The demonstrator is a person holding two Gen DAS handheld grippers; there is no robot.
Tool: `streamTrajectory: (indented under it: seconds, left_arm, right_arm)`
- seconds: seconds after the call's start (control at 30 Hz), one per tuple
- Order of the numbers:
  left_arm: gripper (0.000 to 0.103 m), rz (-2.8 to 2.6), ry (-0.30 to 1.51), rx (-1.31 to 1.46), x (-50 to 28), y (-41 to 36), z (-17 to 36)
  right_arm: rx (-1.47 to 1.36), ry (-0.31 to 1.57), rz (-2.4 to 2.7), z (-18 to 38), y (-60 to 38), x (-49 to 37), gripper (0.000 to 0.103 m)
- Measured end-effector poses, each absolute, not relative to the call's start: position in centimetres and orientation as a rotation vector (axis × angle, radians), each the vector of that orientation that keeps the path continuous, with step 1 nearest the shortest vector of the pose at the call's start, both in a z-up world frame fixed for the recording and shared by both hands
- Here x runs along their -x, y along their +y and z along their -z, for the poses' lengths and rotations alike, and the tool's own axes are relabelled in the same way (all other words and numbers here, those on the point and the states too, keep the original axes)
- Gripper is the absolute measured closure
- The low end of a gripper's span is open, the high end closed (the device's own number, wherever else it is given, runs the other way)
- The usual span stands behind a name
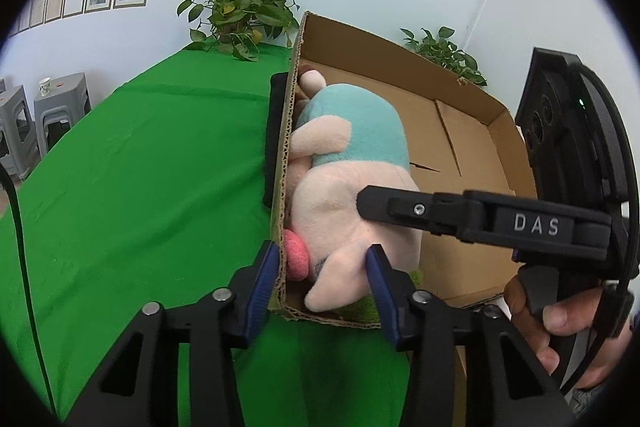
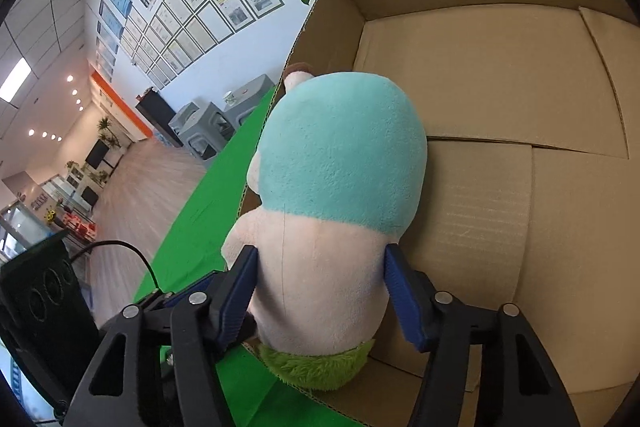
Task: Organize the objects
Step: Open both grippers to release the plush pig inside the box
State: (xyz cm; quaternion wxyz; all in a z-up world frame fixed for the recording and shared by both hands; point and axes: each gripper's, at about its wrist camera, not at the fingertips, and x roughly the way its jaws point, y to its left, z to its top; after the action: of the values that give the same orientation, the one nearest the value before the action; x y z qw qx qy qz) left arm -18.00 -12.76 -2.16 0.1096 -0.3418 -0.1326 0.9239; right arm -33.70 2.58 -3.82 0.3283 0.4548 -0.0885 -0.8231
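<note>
An open cardboard box (image 1: 472, 131) (image 2: 500, 75) lies on the green-covered table (image 1: 140, 167). Inside it, a pink and teal plush toy (image 1: 348, 147) (image 2: 340, 167) leans against the box's left wall, with green fuzz (image 2: 316, 367) under its near end. My left gripper (image 1: 322, 267) straddles that wall. One pad is outside against the cardboard and the other is inside against a pink limb, so nothing of the gap stays free. My right gripper (image 2: 320, 267) has its blue pads pressed on both sides of the toy's pink body. One of its fingers (image 1: 400, 207) lies across the toy.
Two potted plants (image 1: 236, 7) (image 1: 444, 51) stand at the table's back edge by the white wall. A black object (image 1: 276, 139) rests against the outside of the box's left wall. Grey stools (image 1: 60, 107), one with a paper cup, stand left of the table. A black cable (image 1: 24, 247) crosses the cloth.
</note>
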Motion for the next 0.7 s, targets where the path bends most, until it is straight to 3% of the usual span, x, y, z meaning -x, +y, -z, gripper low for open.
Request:
streamTrajectory:
  seconds: [0.13, 0.23, 0.37, 0.5, 0.63, 0.7]
  left_arm:
    - [0.062, -2.722, -0.350, 1.015, 18.2, -12.6, 2.0]
    - [0.060, -2.716, -0.335, 1.023, 18.3, -12.4, 1.9]
    - [0.052, -2.703, -0.319, 1.042, 17.9, -12.1, 2.0]
    - [0.048, -2.731, -0.242, 1.041, 16.9, -11.0, 1.5]
    - [0.023, -2.816, -0.166, 0.961, 15.4, -9.5, -0.4]
    - [0.023, -2.868, -0.132, 0.910, 14.6, -8.5, -1.5]
  right_arm:
    - [-1.194, -0.283, 2.149, 4.1, 3.6, 32.6, 0.039]
    - [-1.214, -0.356, 2.148, 3.9, 4.1, 32.8, 0.028]
    - [-1.155, -0.417, 2.234, 2.2, 6.0, 32.5, 0.004]
    - [-1.105, -0.403, 2.338, -0.1, 8.8, 31.4, 0.001]
    - [-1.046, -0.284, 2.495, -2.1, 11.8, 28.9, 0.001]
    - [-1.027, -0.240, 2.573, -3.0, 14.8, 27.0, 0.000]
